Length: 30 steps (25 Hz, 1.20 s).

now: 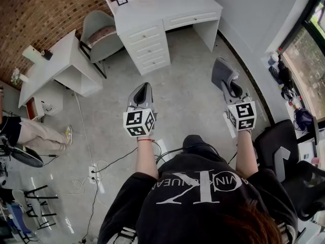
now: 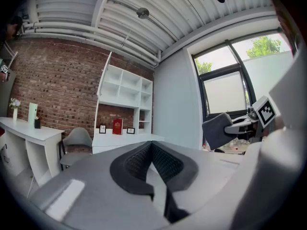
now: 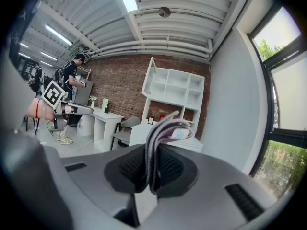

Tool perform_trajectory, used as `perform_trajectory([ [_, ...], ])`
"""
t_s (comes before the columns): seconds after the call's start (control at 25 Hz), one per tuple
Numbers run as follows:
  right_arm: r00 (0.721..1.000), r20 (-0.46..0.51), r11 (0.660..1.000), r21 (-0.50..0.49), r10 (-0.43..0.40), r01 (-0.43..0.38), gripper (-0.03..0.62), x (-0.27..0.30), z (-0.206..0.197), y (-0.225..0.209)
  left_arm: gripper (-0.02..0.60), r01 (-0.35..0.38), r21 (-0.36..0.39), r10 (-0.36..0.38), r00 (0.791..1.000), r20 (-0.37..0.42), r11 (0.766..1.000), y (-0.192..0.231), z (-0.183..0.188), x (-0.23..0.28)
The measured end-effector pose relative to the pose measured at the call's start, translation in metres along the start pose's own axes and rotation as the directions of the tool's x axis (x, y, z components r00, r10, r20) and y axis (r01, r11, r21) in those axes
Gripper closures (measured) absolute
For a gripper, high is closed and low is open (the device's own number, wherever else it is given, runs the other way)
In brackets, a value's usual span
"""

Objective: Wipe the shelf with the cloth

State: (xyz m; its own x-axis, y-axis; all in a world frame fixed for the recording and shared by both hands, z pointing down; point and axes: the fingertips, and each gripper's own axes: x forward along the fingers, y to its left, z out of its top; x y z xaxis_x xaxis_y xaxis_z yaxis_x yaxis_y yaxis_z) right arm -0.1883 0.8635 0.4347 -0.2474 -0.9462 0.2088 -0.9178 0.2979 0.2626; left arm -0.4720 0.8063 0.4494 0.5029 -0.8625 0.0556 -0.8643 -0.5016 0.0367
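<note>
The white shelf unit [image 2: 124, 92] stands on a white desk with drawers [image 1: 162, 11] against the brick wall, some way ahead of me; it also shows in the right gripper view [image 3: 175, 92]. A folded grey cloth [image 3: 163, 133] is pinched upright in my right gripper [image 3: 153, 152], which is shut on it. In the head view the cloth [image 1: 222, 71] sticks out past the right gripper [image 1: 226, 78]. My left gripper [image 1: 143, 88] is held level beside it, shut with nothing between its jaws [image 2: 151, 147]. Both grippers are in mid-air over the floor, far from the shelf.
A grey chair [image 1: 101, 34] sits left of the desk, beside a second white desk [image 1: 56, 65]. A person [image 1: 30, 133] stands at far left. Cables and a power strip [image 1: 94, 173] lie on the floor. A black office chair [image 1: 284, 146] is close on my right.
</note>
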Motion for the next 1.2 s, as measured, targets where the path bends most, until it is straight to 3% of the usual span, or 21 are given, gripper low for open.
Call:
perform_trajectory([
  [0.28, 1.000, 0.004, 0.998, 0.057, -0.029, 0.029, 0.536, 0.022, -0.011, -0.020, 0.571, 0.025, 0.011, -0.025, 0.999, 0.022, 1.000, 0.005, 0.004, 0.038],
  [0.64, 0.999, 0.031, 0.999, 0.032, -0.041, 0.040, 0.536, 0.109, -0.011, -0.069, 0.571, 0.028, 0.030, -0.028, 0.999, 0.024, 0.999, 0.022, 0.009, 0.140],
  [0.96, 0.997, 0.044, 0.997, 0.059, -0.056, 0.053, 0.536, 0.189, -0.006, -0.141, 0.571, -0.025, 0.003, 0.025, 1.000, -0.017, 1.000, 0.062, 0.012, 0.233],
  [1.2, 0.998, 0.039, 0.996, 0.069, -0.056, 0.053, 0.536, 0.237, -0.002, -0.196, 0.571, -0.018, 0.018, 0.018, 1.000, 0.000, 1.000, 0.068, 0.034, 0.306],
])
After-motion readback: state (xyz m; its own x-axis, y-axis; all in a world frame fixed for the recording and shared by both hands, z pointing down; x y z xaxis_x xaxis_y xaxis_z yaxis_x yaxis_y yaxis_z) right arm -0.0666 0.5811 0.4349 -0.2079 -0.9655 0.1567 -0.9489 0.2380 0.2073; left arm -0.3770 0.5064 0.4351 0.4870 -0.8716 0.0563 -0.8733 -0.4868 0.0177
